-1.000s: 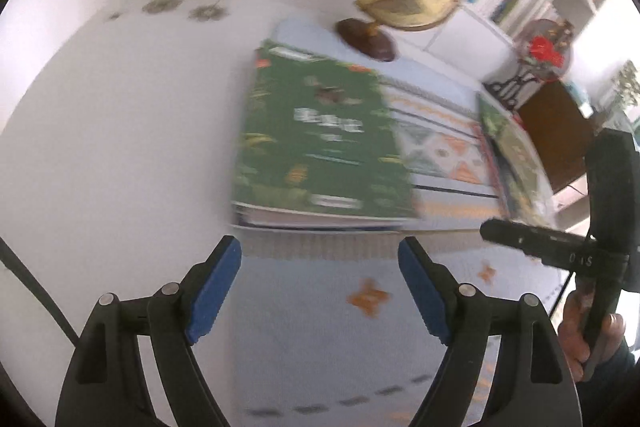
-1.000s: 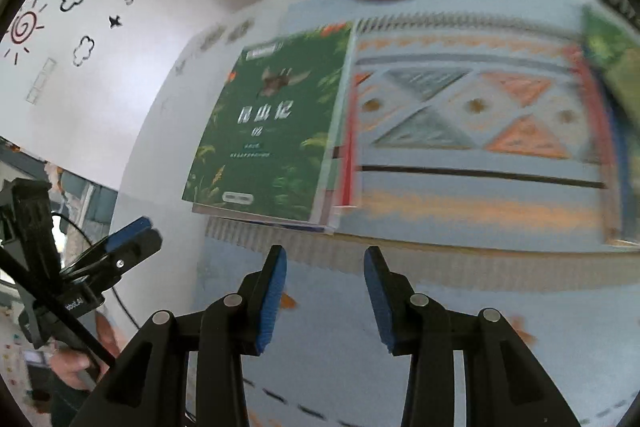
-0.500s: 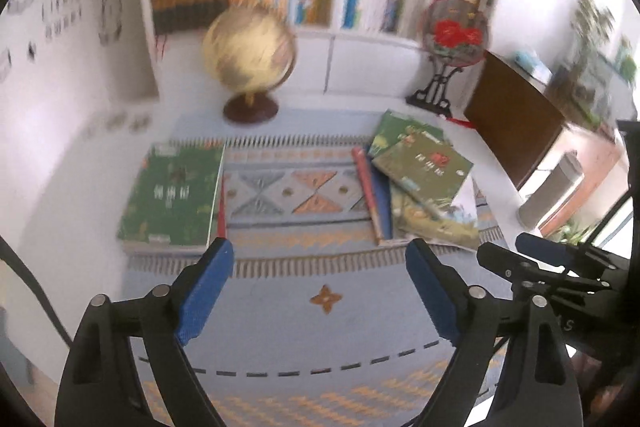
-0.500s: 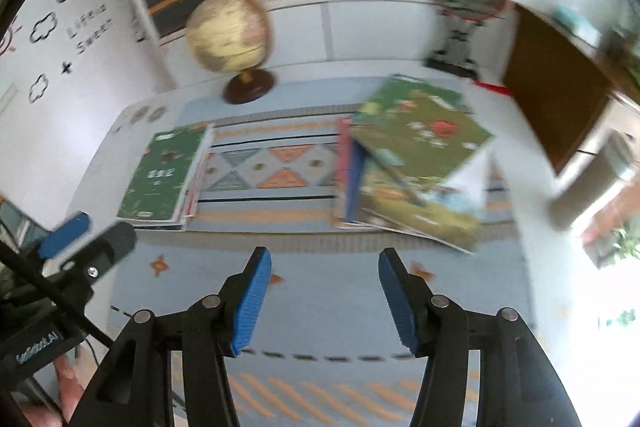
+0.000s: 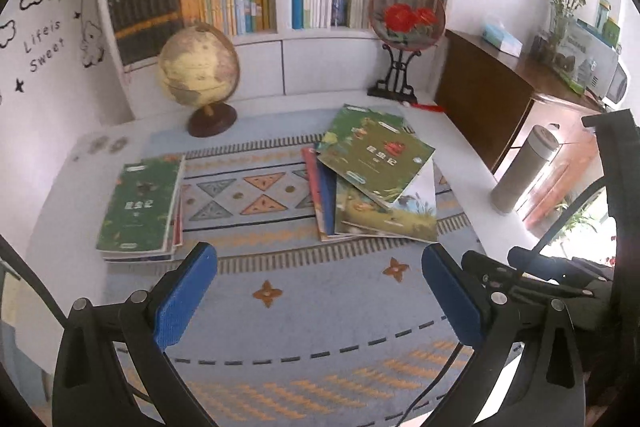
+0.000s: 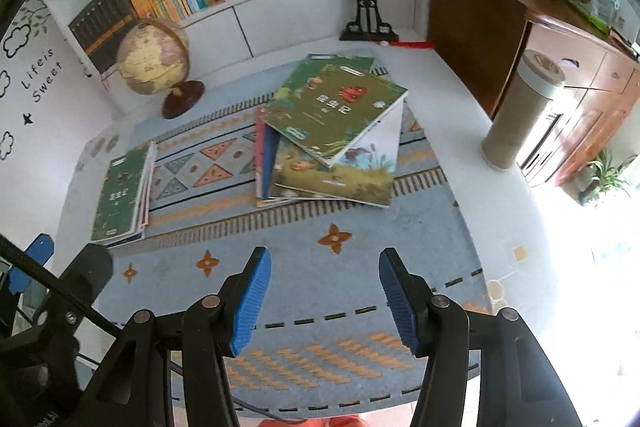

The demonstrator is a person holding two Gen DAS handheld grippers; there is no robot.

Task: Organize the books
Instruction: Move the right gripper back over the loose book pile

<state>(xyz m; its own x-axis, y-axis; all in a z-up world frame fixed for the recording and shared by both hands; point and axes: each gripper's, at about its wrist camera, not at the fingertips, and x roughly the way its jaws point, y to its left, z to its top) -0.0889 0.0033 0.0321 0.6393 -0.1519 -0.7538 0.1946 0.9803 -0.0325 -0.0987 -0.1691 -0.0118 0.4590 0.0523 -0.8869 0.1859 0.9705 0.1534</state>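
A neat stack of books (image 5: 140, 205) topped by a green cover lay near the desk's (image 5: 472, 163) left edge, on a patterned mat (image 5: 280, 267). Behind it a globe (image 5: 198, 67) stood toward the back edge. A loose, fanned pile of books (image 5: 374, 179) sprawled toward the right edge. Both tongs hovered empty above the front edge: the left gripper (image 5: 318, 291), jaws just widened fully, and the right gripper (image 6: 324, 291), jaws parted.
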